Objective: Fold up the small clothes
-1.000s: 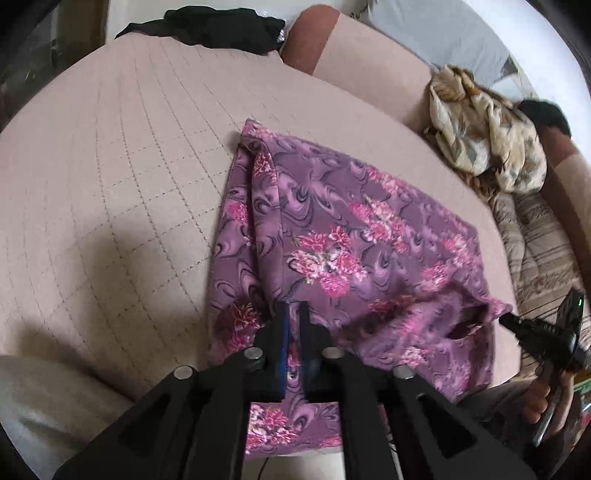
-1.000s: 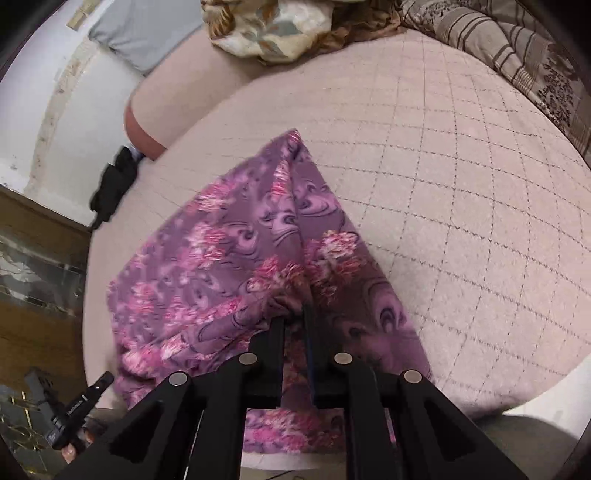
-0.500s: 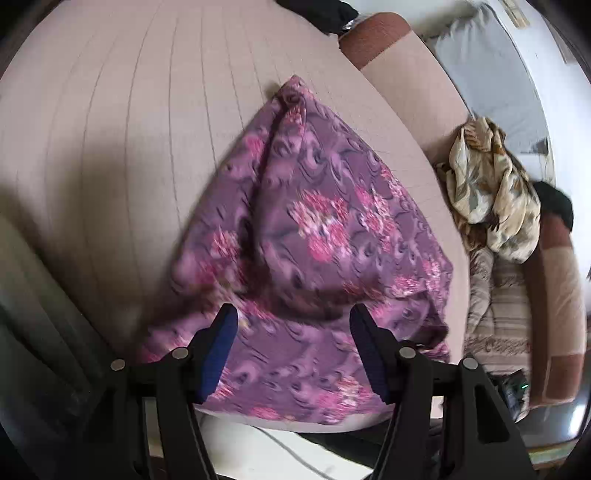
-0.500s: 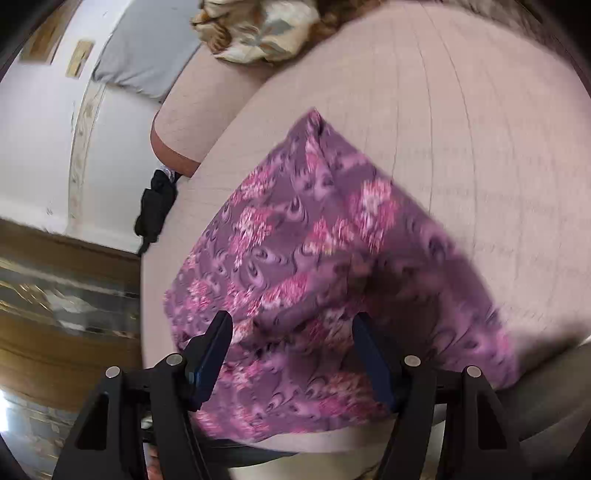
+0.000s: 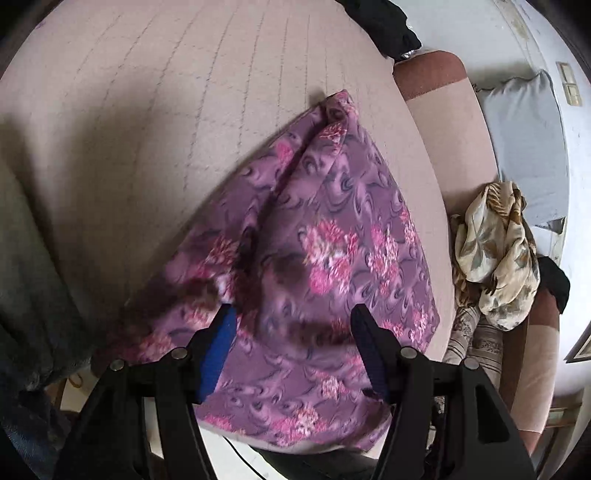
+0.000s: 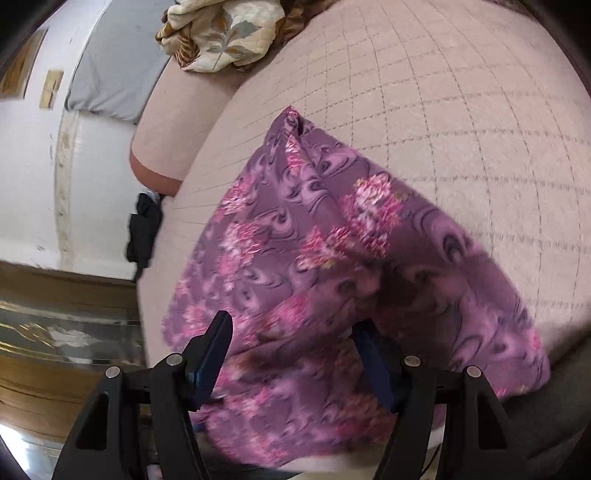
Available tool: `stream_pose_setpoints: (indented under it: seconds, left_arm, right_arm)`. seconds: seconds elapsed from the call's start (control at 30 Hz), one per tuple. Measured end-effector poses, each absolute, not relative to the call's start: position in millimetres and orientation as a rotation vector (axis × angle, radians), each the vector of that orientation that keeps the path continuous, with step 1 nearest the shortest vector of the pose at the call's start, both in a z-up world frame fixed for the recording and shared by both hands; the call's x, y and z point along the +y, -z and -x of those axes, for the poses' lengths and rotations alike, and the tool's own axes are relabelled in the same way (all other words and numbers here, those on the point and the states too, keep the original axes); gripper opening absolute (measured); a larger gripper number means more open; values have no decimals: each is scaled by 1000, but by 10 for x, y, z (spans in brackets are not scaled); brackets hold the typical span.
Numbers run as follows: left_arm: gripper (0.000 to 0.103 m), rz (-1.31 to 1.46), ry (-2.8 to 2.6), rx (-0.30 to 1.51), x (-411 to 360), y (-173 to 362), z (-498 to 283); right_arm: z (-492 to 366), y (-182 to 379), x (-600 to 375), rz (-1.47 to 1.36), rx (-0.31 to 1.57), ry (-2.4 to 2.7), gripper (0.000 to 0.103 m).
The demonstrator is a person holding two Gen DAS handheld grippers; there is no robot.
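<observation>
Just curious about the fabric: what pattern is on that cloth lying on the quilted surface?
Purple cloth with dark swirls and pink flower clusters; clearest in the left wrist view.

A pale pink quilted mattress surface (image 5: pixel 184 122) stitched in a diamond grid carries a folded purple garment with pink floral print (image 5: pixel 325 258), lying flat near its front edge. A crumpled black cloth (image 5: pixel 384 22) rests at the far edge.

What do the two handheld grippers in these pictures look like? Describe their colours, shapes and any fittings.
Both look alike. The left gripper has two black angular plastic fingers with triangular cut-outs near the base, joined by round silver pins. The inner pads are blue. The right gripper has the same black frame, silver pins and blue pads. No hands, sleeves or markings show.
</observation>
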State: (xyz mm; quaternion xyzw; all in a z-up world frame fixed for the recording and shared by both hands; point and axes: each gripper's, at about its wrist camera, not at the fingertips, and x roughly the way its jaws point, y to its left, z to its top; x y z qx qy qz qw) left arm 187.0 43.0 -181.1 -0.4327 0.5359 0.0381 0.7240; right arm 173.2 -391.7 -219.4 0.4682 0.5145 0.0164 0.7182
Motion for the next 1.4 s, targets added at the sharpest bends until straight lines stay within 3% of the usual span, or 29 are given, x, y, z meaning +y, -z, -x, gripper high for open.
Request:
stream_pose_setpoints:
  seconds: [0.07, 0.27, 0.37, 0.4, 0.43, 0.6, 0.77, 0.93, 1.27, 1.4]
  left_arm:
    - [63, 916, -105, 1206, 368, 1865, -1901]
    - [61, 809, -73, 1194, 189, 1921, -1840]
    - [38, 748, -85, 1186, 196, 1907, -1869]
    - [21, 729, -85, 1193, 208, 1912, -1884]
    - [14, 731, -78, 1194, 236, 1925, -1882]
    - [10, 737, 1, 1134, 353, 1702, -1809]
    - [10, 535, 93, 1062, 253, 1350, -1621]
    - [10, 448, 77, 1140, 179, 1630, -1542]
    - [12, 285, 43, 1179, 15, 1804, -1554]
    - [23, 236, 2, 1184, -29, 1800, -1550]
  right_arm:
    - [-1731, 2212, -3935, -996, 1145, 0, 60]
    - [-1728, 2188, -3954, -880, 1148, 44, 44]
    - [-1752, 2202, -3939, -837, 1160, 51, 35]
    - [-1770, 2210, -3925, -813, 1173, 56, 23]
    - [-1779, 2213, -3922, -795, 1182, 60, 14]
    - [-1694, 2023, -4016, -790, 1132, 34, 9]
    - [-1525, 1563, -3981, -628, 1070, 6, 9]
    - [-1554, 1854, -3823, -517, 1215, 57, 9]
    - [-1629, 2005, -3740, -436, 1295, 134, 9]
    - [-1659, 2069, -3669, -370, 1335, 144, 14]
